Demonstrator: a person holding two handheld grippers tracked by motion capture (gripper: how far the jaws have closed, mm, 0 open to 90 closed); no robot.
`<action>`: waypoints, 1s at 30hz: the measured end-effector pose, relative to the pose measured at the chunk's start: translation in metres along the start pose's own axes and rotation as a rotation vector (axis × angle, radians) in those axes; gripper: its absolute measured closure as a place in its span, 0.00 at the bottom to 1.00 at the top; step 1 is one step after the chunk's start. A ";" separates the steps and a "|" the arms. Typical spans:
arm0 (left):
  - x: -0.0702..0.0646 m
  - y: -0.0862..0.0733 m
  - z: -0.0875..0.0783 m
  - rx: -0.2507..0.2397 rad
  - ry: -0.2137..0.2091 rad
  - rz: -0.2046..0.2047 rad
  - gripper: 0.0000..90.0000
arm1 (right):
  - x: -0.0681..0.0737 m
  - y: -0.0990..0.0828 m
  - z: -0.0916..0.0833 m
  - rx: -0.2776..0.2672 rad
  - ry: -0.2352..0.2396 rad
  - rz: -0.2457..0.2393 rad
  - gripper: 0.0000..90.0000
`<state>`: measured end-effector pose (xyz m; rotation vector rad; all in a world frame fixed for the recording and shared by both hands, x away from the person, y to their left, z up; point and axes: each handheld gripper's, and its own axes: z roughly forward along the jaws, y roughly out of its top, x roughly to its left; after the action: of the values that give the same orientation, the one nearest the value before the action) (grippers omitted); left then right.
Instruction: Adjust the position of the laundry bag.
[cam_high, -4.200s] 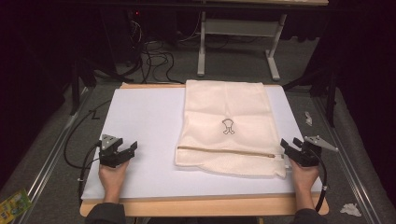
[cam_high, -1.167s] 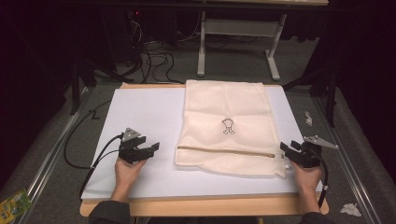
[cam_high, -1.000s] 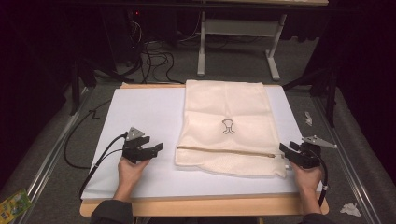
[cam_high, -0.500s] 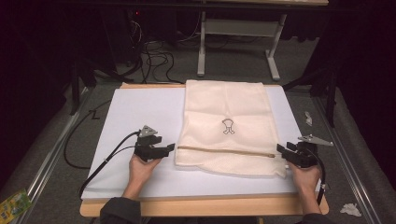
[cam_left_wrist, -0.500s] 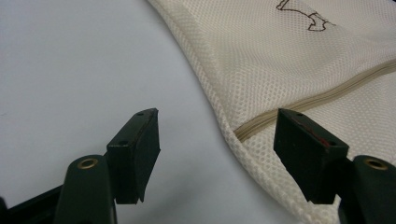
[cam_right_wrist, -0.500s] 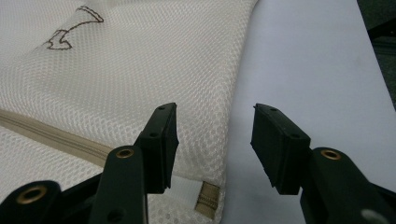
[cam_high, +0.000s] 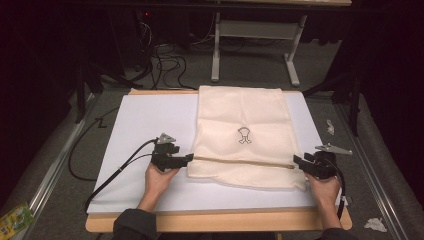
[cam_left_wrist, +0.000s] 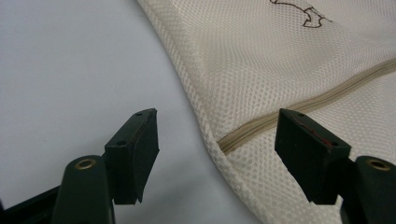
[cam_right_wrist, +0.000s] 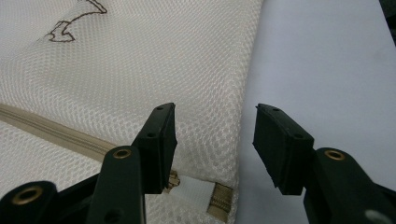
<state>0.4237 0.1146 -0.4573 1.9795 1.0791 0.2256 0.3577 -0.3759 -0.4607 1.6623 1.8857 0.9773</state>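
Note:
A cream mesh bag (cam_high: 240, 115) lies flat on the white board (cam_high: 145, 120), with a tan zipper (cam_high: 240, 161) running across its near part. My left gripper (cam_high: 187, 159) is open at the zipper's left end. In the left gripper view, the left gripper (cam_left_wrist: 217, 119) has its jaws on either side of the bag's edge (cam_left_wrist: 205, 116) and the zipper end (cam_left_wrist: 327, 95), not touching them. My right gripper (cam_high: 299, 161) is open at the zipper's right end. Its jaws have just opened a little further. The right gripper (cam_right_wrist: 215, 112) straddles the bag's right edge (cam_right_wrist: 233, 140) above the zipper (cam_right_wrist: 51, 128).
The board rests on a wooden table (cam_high: 215, 220). A black cable (cam_high: 120, 170) trails left from the left gripper. Scraps of paper (cam_high: 330, 126) lie right of the board, and a green packet (cam_high: 12, 220) lies low at the left. Metal table legs (cam_high: 216, 55) stand behind.
The left hand has carried its gripper to the right across the board, up to the bag's left edge. The right gripper has stayed at the bag's right edge.

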 end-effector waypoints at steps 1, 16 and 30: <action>0.000 0.001 0.002 0.004 -0.004 -0.001 0.34 | 0.000 0.000 0.000 0.000 0.000 0.000 0.55; -0.011 0.005 0.030 0.079 0.017 0.016 0.36 | -0.004 0.002 0.008 0.046 -0.016 0.024 0.55; -0.014 0.007 0.041 0.098 0.033 0.030 0.45 | -0.003 0.002 0.015 0.084 -0.005 0.032 0.60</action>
<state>0.4399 0.0778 -0.4744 2.0870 1.1000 0.2263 0.3703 -0.3758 -0.4697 1.7455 1.9274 0.9172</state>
